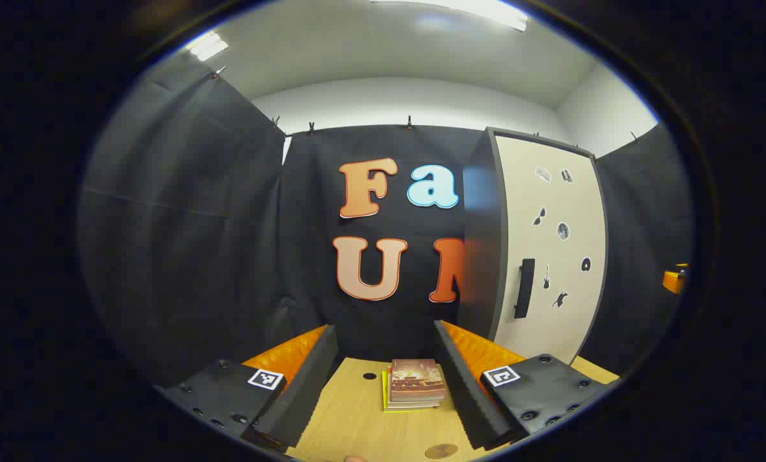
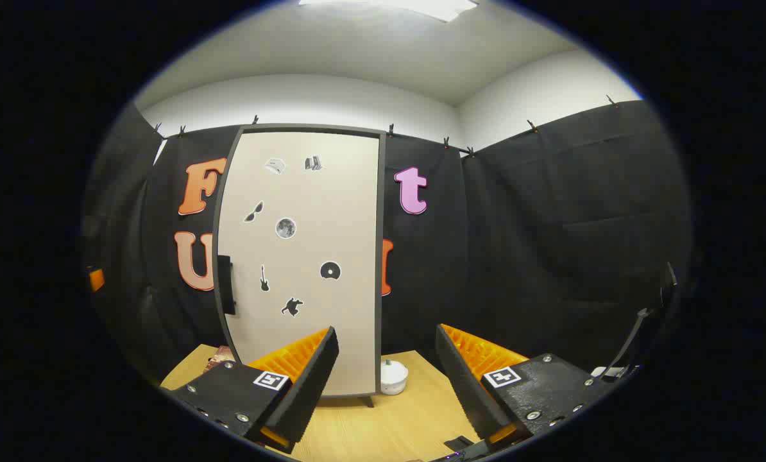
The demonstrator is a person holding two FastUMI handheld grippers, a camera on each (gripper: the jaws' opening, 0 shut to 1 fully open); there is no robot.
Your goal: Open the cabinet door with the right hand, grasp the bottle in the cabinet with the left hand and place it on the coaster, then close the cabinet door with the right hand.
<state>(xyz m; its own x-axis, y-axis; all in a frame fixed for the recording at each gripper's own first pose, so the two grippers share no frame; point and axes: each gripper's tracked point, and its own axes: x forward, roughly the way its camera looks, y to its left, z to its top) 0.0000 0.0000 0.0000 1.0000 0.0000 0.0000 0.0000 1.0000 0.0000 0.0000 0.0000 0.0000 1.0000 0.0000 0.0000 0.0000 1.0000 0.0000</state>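
Observation:
The tall cabinet (image 2: 299,212) stands on the wooden table, its cream door shut and dotted with small stickers. A dark vertical handle (image 2: 226,285) sits on the door's left edge. In the left gripper view the cabinet (image 1: 550,212) is off to the right, with its handle (image 1: 524,289) facing me. Whatever is inside is hidden behind the door. A round brown coaster (image 1: 441,451) lies at the table's near edge. My left gripper (image 1: 384,337) is open above the table. My right gripper (image 2: 388,333) is open, some way in front of the door's lower right.
A stack of books (image 1: 415,385) lies on the table (image 1: 351,423) straight ahead of the left gripper. A small white lidded jar (image 2: 394,376) stands by the cabinet's right foot. Black cloth walls close in the booth on all sides.

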